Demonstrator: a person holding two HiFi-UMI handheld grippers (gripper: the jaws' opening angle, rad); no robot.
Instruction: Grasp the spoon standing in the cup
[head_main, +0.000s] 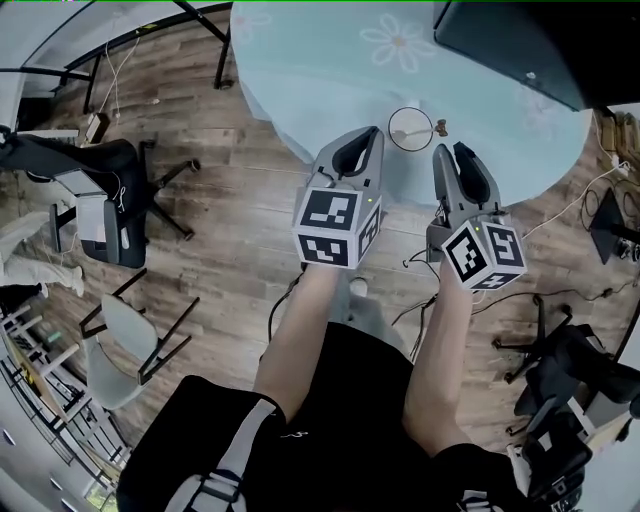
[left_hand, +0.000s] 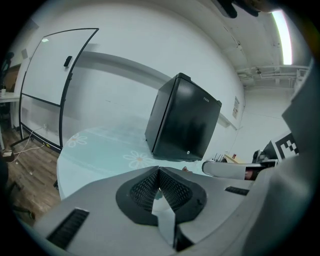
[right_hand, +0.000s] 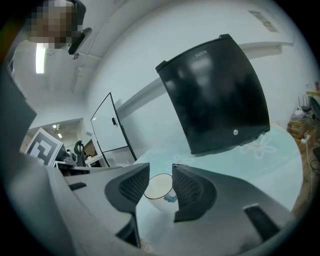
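Spoon (head_main: 438, 127) stands in a cup (head_main: 393, 120) on a round table (head_main: 300, 60) covered with a pale blue flowered cloth. Its thin handle leans over the cup's right rim in the head view and ends in a small brown tip. The cup sits near the table's front edge, beyond the tips of both grippers and between them.

The left gripper (head_main: 365, 135) reaches over the table edge just left of the cup. In the left gripper view, the left gripper (left_hand: 159, 170) has its ribbed black pads (left_hand: 145, 187) pressed together at the tips, with nothing between them.

The right gripper (head_main: 452, 150) is just right of the cup and nearer the person, not touching it. In the right gripper view, the right gripper (right_hand: 160, 170) has its pads (right_hand: 131, 186) spread apart. The cup (right_hand: 159, 202) shows through the gap, lying past the tips and clear of both pads. A small bluish shape sits low in the cup there; I cannot tell whether it is the spoon.

A black box (head_main: 520, 40) stands farther back on the table, well apart from the cup, and shows large in the left gripper view (left_hand: 185, 120) and the right gripper view (right_hand: 215, 95). A whiteboard (left_hand: 50, 70) stands beyond the table. Office chairs (head_main: 110, 200) stand on the wooden floor (head_main: 230, 230) to the left.
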